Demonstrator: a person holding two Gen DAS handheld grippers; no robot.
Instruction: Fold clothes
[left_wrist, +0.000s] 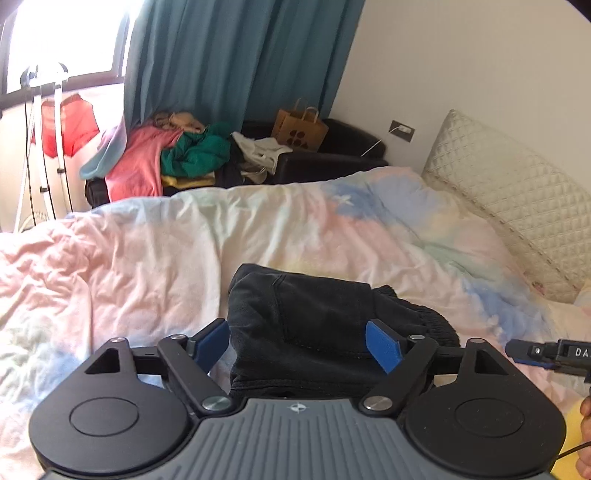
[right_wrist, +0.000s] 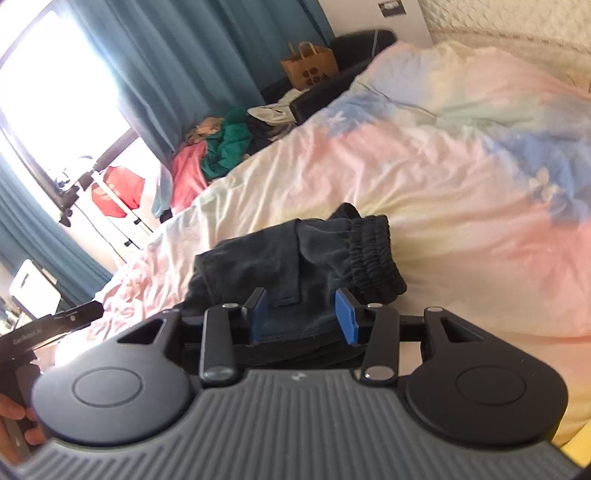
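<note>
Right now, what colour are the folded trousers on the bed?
Black trousers, elastic waistband; clearest in the right wrist view.

Matt black cloth shorts (left_wrist: 314, 325) – ribbed elastic waistband (right_wrist: 373, 254) – on a soft, wrinkled cotton-looking duvet (left_wrist: 147, 251).

Black garment (left_wrist: 314, 325), folded into a compact, thick bundle, probably trousers or shorts judging by the gathered elastic waistband (right_wrist: 373, 254) at one end. Lies flat on the pastel tie-dye duvet (left_wrist: 147, 258), near its front edge. Stitched seam and a flap-like layer visible across the top face. Slightly rumpled at the corners, edges uneven, resting free.
</note>
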